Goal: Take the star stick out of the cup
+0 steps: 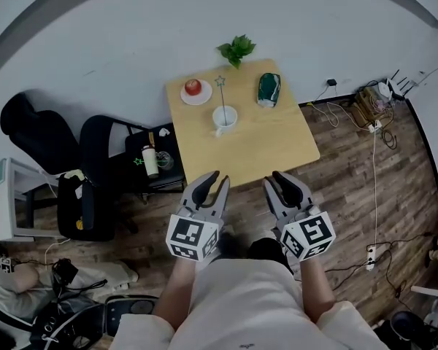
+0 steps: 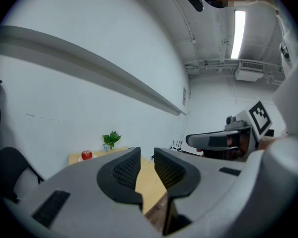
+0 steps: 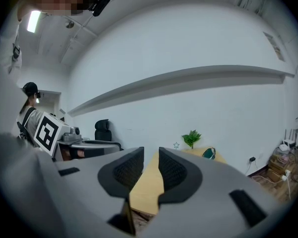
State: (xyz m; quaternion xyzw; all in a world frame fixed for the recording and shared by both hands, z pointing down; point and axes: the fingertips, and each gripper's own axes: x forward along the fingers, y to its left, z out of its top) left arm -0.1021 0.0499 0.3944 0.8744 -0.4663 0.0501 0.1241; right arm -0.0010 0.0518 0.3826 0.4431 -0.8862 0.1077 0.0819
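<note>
Against the white wall, square wooden counter (image 1: 277, 148), off its near edge left tongs (image 1: 219, 179) and right tongs (image 1: 272, 179), both slightly parted and empty, well short of white cup (image 1: 224, 119) mid-counter, star stick (image 1: 222, 100) standing upright inside it, red apple (image 1: 193, 87) behind-left.

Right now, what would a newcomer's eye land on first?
The left tongs and right tongs, open and empty, hang short of a small wooden table. At its middle a white cup holds a thin star stick, a red apple on a plate beside it.
</note>
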